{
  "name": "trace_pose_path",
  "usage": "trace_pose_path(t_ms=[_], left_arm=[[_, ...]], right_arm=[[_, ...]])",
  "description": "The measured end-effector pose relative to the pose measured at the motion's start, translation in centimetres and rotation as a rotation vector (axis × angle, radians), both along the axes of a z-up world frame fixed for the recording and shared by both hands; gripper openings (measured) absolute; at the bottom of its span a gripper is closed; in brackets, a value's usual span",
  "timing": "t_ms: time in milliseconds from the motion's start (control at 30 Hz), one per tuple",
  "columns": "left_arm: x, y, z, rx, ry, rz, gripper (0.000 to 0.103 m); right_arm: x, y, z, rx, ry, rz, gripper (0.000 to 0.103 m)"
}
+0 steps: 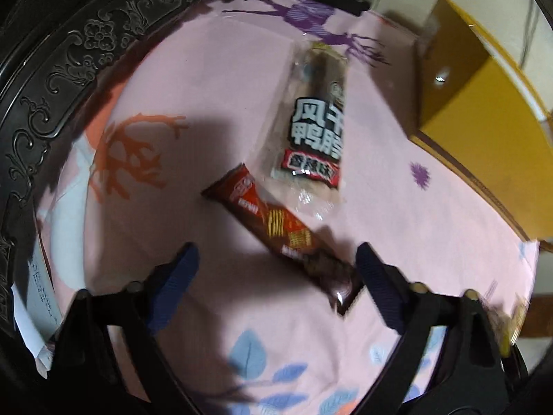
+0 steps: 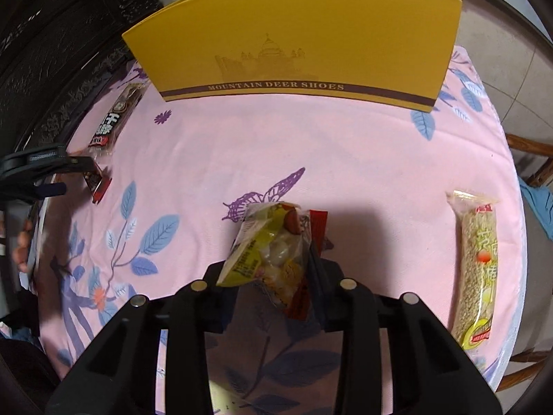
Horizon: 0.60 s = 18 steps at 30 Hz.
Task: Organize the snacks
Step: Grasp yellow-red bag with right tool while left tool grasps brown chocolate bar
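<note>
— Looking across the table, what covers it?

— A pink tablecloth (image 2: 311, 145) printed with blue leaves and a purple butterfly. At the far edge stands a yellow shoe box (image 2: 297, 41) lettered "Mountain Deer Shoes". Dark carved furniture (image 1: 69, 52) runs along the left side, pale floor tiles show at the far right, and a wooden chair stands beyond the right edge.

— And the right gripper (image 2: 273, 269)?

— Its jaws are closed tight on a yellow-green snack packet (image 2: 269, 245), held above the near middle of the cloth.

— The left gripper (image 1: 276, 263)?

— Spread wide, holding nothing. A brown wafer bar (image 1: 276, 231) lies slantwise between its blue-padded fingers (image 1: 172, 283), its near end just beside the right finger; whether they touch I cannot tell.

— Other snacks?

— A clear duck-snack pack (image 1: 311, 128) with bold Chinese characters lies just beyond the bar, towards the box. A long rice-crisp bar (image 2: 477, 269) rests near the right edge, well apart from the rest.
</note>
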State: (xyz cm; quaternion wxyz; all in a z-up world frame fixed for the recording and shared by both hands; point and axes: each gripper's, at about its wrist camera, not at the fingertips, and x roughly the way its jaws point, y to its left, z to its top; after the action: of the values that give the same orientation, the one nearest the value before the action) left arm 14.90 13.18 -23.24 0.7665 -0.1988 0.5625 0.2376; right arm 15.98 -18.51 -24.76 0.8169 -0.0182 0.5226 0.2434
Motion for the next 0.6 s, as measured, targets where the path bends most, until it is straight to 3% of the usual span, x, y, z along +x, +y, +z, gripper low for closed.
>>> trace_pose_path(t_ms=[33,67,233,300,333,600], left_arm=[[0.3,0.1,-0.5,-0.009,0.01,0.009,0.061],[0.7,-0.3,-0.5,0.03,0.012,0.02,0.051],[0.9,-0.8,-0.5,0.062,0.007,0.021,0.046],[0.5,-1.0,-0.4,0.068,-0.004,-0.005,0.037],[0.2,-1.4,-0.3,0.071,-0.005,-0.025,0.027],[-2.0,-4.5,0.0,0.031,0.004,-0.179,0.024]], right_arm=[[0.0,0.0,0.0,0.001,0.002,0.0,0.036],[-0.1,-0.1,0.0,0.0,0.004,0.001,0.036],[-0.1,-0.2,0.1,0.0,0.009,-0.008,0.038],[-0.2,-0.1,0.1,0.001,0.009,-0.014,0.038],[-0.2,0.0,0.1,0.001,0.01,-0.017,0.038],[-0.6,0.2,0.3,-0.009,-0.011,-0.026,0.034]])
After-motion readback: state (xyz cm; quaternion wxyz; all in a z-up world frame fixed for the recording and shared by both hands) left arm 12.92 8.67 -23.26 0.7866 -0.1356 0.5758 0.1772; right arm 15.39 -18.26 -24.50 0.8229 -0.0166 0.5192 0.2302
